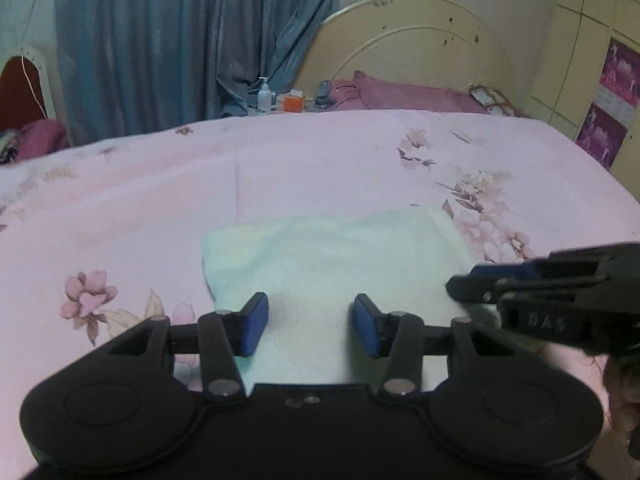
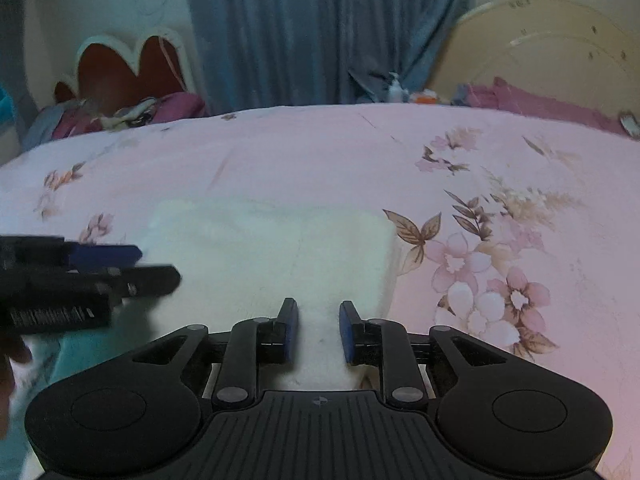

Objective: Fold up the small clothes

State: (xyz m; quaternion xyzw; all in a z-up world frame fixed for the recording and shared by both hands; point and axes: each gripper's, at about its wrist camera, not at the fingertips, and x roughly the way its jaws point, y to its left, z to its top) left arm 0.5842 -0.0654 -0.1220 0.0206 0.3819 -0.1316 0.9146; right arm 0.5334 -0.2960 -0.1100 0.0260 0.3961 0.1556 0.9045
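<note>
Pink floral bedding point(image 1: 320, 160) covers the whole work surface, with a blue curtain point(image 1: 160, 40) and a cream headboard point(image 1: 404, 40) at the far side.

Your task item, a pale folded cloth point(image 1: 332, 264), lies flat on the bedding directly under both of your tools. From the left wrist it looks faintly mint; from the right wrist the same cloth point(image 2: 272, 248) looks cream-white.

Left gripper point(image 1: 311, 326): jaws parted, blue pads standing well apart above the near part of the cloth, nothing pinched between them. Right gripper point(image 2: 319, 330): jaws parted by a narrower gap, cloth visible through the gap, no fold pressed by either pad. Neither tool grasps anything.

Each camera catches the other tool from the side, blurred. The left wrist view shows your right gripper point(image 1: 472, 284) entering from the right, its tip over the cloth's right edge. The right wrist view shows your left gripper point(image 2: 152, 268) entering from the left, over the cloth's left edge.

Differences between views:
- Only the left wrist view shows a pump bottle point(image 1: 264, 96) and an orange box point(image 1: 294, 103) clearly at the far edge, plus a cream wardrobe point(image 1: 588, 60) at right.
- Only the right wrist view shows teal fabric point(image 2: 76, 360) at near left, beside the cloth, and the large flower print point(image 2: 492, 280) just right of it.
</note>
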